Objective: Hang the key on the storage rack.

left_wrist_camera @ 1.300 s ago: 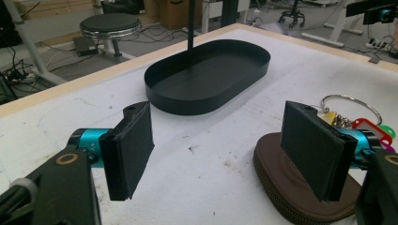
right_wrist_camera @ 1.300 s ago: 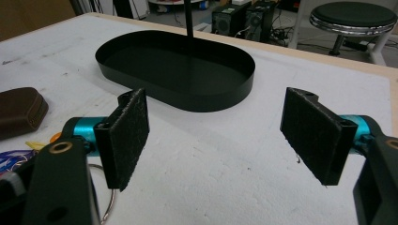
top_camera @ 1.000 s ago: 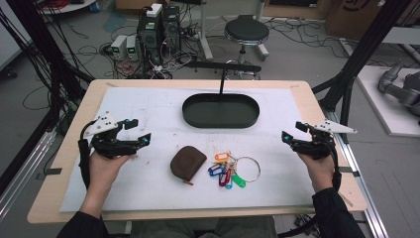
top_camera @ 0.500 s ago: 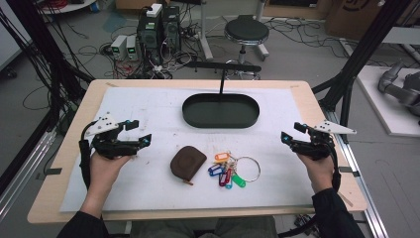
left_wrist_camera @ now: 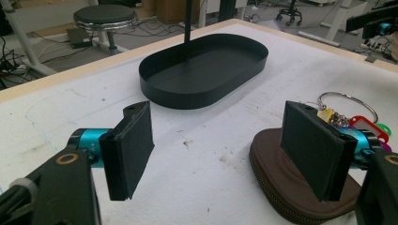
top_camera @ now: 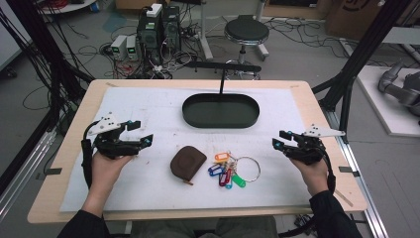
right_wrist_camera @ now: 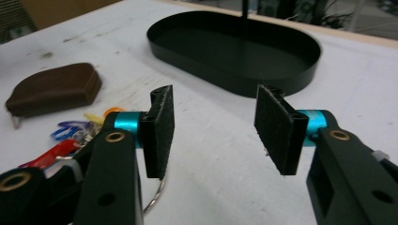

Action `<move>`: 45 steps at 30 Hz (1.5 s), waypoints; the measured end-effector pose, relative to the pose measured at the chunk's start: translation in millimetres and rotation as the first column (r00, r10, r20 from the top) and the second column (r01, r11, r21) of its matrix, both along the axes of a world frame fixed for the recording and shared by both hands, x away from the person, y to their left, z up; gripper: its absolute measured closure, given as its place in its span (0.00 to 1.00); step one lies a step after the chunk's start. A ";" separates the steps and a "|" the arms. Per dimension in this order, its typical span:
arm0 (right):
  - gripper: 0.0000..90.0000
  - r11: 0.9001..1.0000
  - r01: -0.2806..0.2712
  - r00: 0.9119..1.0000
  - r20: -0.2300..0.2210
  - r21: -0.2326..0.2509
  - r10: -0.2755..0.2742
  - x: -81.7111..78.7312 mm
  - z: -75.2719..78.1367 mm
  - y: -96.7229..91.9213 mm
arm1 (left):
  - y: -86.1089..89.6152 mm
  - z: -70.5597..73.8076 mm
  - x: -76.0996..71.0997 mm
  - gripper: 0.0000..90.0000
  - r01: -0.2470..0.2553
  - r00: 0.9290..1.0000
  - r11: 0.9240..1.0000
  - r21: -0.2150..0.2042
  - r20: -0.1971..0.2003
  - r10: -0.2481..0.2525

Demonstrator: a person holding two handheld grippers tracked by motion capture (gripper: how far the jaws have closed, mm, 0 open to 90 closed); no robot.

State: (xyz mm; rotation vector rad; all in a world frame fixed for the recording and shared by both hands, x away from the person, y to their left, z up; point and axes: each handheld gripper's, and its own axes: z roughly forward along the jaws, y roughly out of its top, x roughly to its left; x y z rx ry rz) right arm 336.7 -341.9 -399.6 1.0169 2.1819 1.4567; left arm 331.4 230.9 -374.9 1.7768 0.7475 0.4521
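Your right gripper (top_camera: 280, 142): jaws just been narrowing, now half-spread, nothing between pads, bare sheet below. No grasp begun; reads as jaw check or pre-sizing for key bunch (top_camera: 229, 170) lying just beside it. Your left gripper (top_camera: 142, 135): jaws wide apart, released, hovering beside brown pouch (top_camera: 187, 162).

Pouch: soft leather-like, rounded, zip along edge, flat on white sheet, touching key bunch. Key bunch: bright plastic tags, thin metal ring. Oval tray (top_camera: 221, 110): matte black, low wall, upright post, well behind both.
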 end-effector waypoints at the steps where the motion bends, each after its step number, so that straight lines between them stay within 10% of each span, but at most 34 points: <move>1: 0.57 1.000 -0.012 1.000 -0.006 -0.003 0.012 0.2 -1.3 1.6 | -0.5 -0.1 0.0 0.29 -0.001 1.000 1.000 -0.002 -0.001 0.001; 14: 0.70 0.991 -0.121 0.987 -0.108 -0.050 0.115 3.9 -17.1 24.1 | -4.3 -1.7 0.2 0.29 0.006 1.000 1.000 0.006 -0.008 -0.006; 29: 0.78 0.965 -0.214 0.952 -0.253 -0.154 0.170 10.1 -37.7 47.8 | -5.8 -4.0 0.9 0.29 0.011 1.000 1.000 0.012 -0.017 -0.011; 45: 0.88 0.948 -0.217 0.950 -0.275 -0.234 0.149 11.2 -47.1 56.1 | -7.0 -6.2 1.4 0.29 0.011 1.000 1.000 0.015 -0.025 -0.010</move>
